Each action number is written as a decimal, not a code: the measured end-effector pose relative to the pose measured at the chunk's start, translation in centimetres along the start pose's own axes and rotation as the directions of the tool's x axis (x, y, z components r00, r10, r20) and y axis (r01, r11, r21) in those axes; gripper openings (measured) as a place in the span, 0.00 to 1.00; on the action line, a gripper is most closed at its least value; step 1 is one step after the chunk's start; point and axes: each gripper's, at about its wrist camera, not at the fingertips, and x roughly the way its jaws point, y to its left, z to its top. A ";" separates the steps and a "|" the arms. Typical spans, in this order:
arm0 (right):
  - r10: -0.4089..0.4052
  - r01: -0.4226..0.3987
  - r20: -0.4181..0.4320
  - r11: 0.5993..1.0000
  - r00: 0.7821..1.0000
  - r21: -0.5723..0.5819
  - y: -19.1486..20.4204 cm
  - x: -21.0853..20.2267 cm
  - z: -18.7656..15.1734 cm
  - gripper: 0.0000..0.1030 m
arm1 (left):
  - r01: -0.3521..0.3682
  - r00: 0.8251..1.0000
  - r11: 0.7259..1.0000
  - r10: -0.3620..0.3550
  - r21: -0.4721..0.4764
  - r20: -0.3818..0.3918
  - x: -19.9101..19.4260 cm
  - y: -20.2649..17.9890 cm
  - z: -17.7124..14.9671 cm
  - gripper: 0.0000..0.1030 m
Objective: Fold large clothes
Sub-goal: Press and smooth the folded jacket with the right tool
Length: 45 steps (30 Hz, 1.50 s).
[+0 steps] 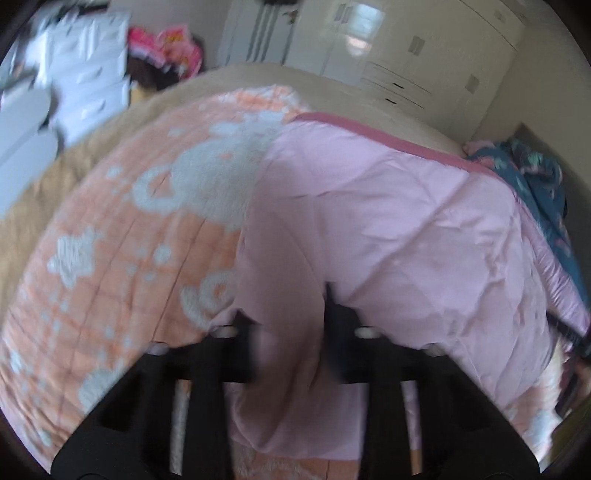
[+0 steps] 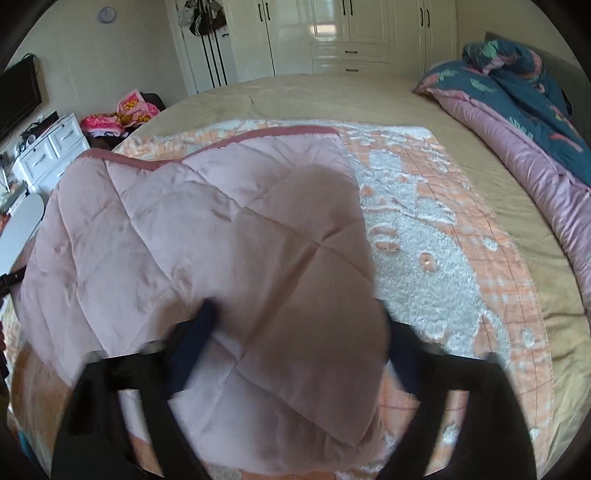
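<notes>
A large quilt lies spread on the bed, orange with white fleecy figures (image 1: 129, 240) (image 2: 424, 221) on one side and plain pink (image 1: 388, 221) (image 2: 184, 206) with a darker pink border on the other. Its pink side is folded over the orange one. My left gripper (image 1: 291, 325) is shut on a pinched ridge of the pink quilt, with fabric filling the narrow gap between its fingers. My right gripper (image 2: 295, 332) holds a thick, bulging fold of the same pink quilt; the left finger (image 2: 201, 325) sinks into the cloth. The view is blurred.
The beige bed sheet (image 2: 314, 96) reaches to the far edge. A blue and pink duvet (image 2: 517, 92) is heaped at the right. A white wardrobe (image 2: 351, 33) stands behind the bed. White drawers (image 2: 48, 147) and a pile of pink clothes (image 2: 122, 114) are at the left.
</notes>
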 end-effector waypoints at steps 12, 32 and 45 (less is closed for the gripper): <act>-0.035 0.026 0.194 0.998 0.980 0.053 -0.4 -1.8 7.6 0.14 | -0.072 0.986 0.997 0.065 0.042 0.154 -0.3 -3.7 9.0 0.10; -0.112 0.115 -0.023 0.983 0.993 0.145 -2.0 8.0 5.0 0.15 | -0.207 0.978 0.978 0.207 -0.016 0.002 8.2 -1.8 6.8 0.15; -0.059 0.062 -0.018 0.967 0.998 0.246 -3.1 3.2 3.6 0.82 | -0.187 0.982 0.982 0.187 -0.013 0.000 4.8 -2.2 6.8 0.56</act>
